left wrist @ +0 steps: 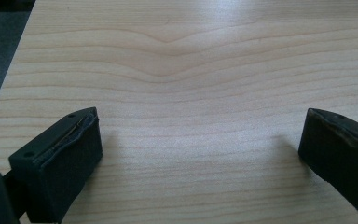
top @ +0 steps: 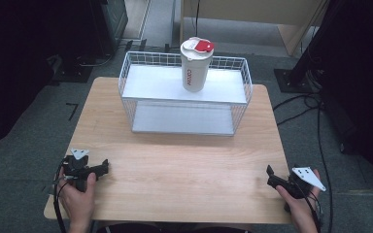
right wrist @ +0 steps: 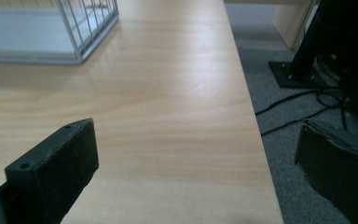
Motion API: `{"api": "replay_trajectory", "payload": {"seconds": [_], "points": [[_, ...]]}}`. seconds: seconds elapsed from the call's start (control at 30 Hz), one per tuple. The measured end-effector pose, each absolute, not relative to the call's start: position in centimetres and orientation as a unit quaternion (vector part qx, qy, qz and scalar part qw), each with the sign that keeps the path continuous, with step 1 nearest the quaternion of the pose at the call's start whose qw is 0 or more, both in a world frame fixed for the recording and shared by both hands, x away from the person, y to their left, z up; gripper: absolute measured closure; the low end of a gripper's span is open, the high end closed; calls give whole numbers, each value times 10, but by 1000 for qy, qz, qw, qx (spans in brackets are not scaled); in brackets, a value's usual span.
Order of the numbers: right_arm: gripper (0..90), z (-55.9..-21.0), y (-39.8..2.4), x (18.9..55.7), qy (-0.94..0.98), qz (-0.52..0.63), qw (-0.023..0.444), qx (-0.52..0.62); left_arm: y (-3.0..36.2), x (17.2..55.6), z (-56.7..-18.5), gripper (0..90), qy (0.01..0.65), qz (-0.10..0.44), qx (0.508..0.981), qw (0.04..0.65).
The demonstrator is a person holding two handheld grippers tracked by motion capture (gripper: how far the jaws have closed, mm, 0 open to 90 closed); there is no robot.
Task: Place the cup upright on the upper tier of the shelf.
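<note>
Two grippers rest low at the near corners of the wooden counter (top: 175, 170), each held in a hand. The left gripper (top: 104, 166) sits at the near left corner, gripped by the left hand (top: 77, 196), its jaws pointing toward the middle of the counter; in the left gripper view the left gripper (left wrist: 200, 140) has its jaws spread wide, with bare wood grain between them and nothing held. The right gripper (top: 270, 173) sits at the near right edge in the right hand (top: 298, 204), a grey three-cornered plate on top of it; in the right gripper view the right gripper (right wrist: 196, 154) is likewise wide apart and empty, one jaw over the counter and the other over the grey floor (right wrist: 284, 93) beyond the edge, where black cables (right wrist: 303, 100) trail. Well apart from both, at the far side of the counter, stands a white wire rack (top: 184, 92) with two shelves; its near corner shows in the right gripper view (right wrist: 81, 28). On the top shelf, right of centre, a white cup (top: 194, 65) stands upright, with a lid bearing a red tab and red lettering down its side. Neither gripper touches the rack or the cup.
</note>
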State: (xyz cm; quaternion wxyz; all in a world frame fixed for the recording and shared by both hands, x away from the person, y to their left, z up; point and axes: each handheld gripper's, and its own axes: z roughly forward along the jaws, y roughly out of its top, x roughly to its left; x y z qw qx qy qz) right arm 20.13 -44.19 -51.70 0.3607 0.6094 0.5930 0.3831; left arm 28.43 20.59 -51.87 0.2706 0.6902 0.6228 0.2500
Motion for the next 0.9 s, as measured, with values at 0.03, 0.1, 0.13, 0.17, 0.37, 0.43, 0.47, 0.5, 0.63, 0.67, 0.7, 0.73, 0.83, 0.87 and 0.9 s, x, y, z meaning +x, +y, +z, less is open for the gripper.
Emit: {"api": "replay_trajectory", "payload": {"seconds": [0.03, 0.1, 0.13, 0.17, 0.37, 0.43, 0.47, 0.5, 0.63, 0.67, 0.7, 0.73, 0.83, 0.87, 0.9], "points": [[0, -519, -443, 200, 600, 376, 357, 609, 206, 284, -519, 0, 623, 250, 690, 271], [0, -520, -444, 199, 609, 370, 345, 611, 206, 284, -519, 0, 623, 250, 690, 271], [0, -520, -445, 199, 613, 367, 343, 610, 206, 284, -519, 0, 623, 250, 690, 271], [0, -520, -446, 199, 616, 363, 341, 610, 206, 284, -519, 0, 623, 250, 690, 271], [0, -522, -442, 203, 648, 351, 295, 608, 206, 284, -519, 0, 623, 250, 690, 271], [0, -523, -441, 205, 660, 332, 283, 611, 206, 284, -519, 0, 623, 250, 690, 270], [0, -523, -441, 206, 666, 322, 279, 612, 206, 284, -519, 0, 623, 250, 690, 270], [0, -524, -440, 207, 670, 316, 276, 612, 206, 284, -519, 0, 623, 250, 690, 271], [0, -527, -437, 210, 684, 291, 254, 619, 206, 284, -519, 0, 623, 250, 690, 270], [0, -527, -437, 210, 685, 294, 248, 619, 206, 284, -519, 0, 623, 250, 690, 270], [0, -527, -437, 210, 687, 295, 246, 616, 206, 284, -519, 0, 623, 250, 690, 270], [0, -527, -436, 210, 688, 296, 246, 616, 206, 284, -519, 0, 623, 250, 690, 270], [0, -527, -436, 210, 688, 295, 246, 616, 206, 284, -519, 0, 623, 250, 690, 271], [0, -527, -436, 210, 688, 295, 246, 615, 206, 284, -519, 0, 623, 250, 690, 270], [0, -527, -436, 210, 688, 296, 246, 615, 206, 284, -519, 0, 623, 250, 690, 271]]}}
